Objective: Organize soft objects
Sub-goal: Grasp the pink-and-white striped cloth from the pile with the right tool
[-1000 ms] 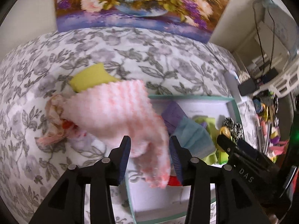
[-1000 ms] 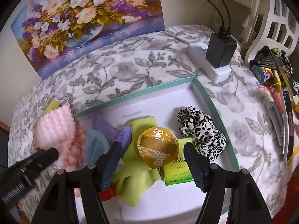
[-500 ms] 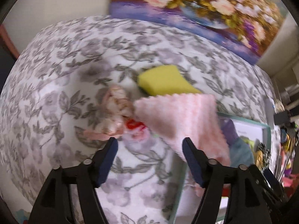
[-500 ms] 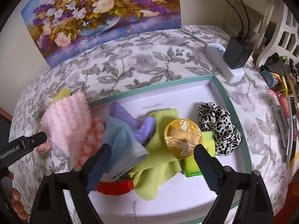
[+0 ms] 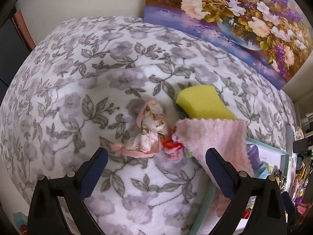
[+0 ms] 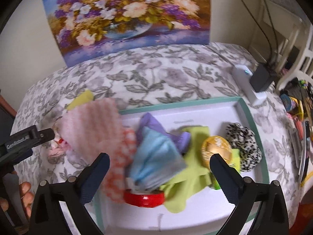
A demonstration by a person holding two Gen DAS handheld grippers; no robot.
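Released now, the pink cloth [image 5: 215,143] lies draped over the box edge [image 5: 281,152], just right of the wide-open left gripper [image 5: 156,160]. Right gripper [image 6: 159,163] is open above the box.

A yellow sponge [image 5: 204,102] and pale pink ribbed cloth [image 5: 217,139] lie on the grey-floral white cover [image 5: 78,90]. The teal-rimmed white box [image 6: 252,125] holds a light blue cloth [image 6: 156,156], lime-green cloth [image 6: 187,178] and black-and-white spotted scrunchie [image 6: 244,146].
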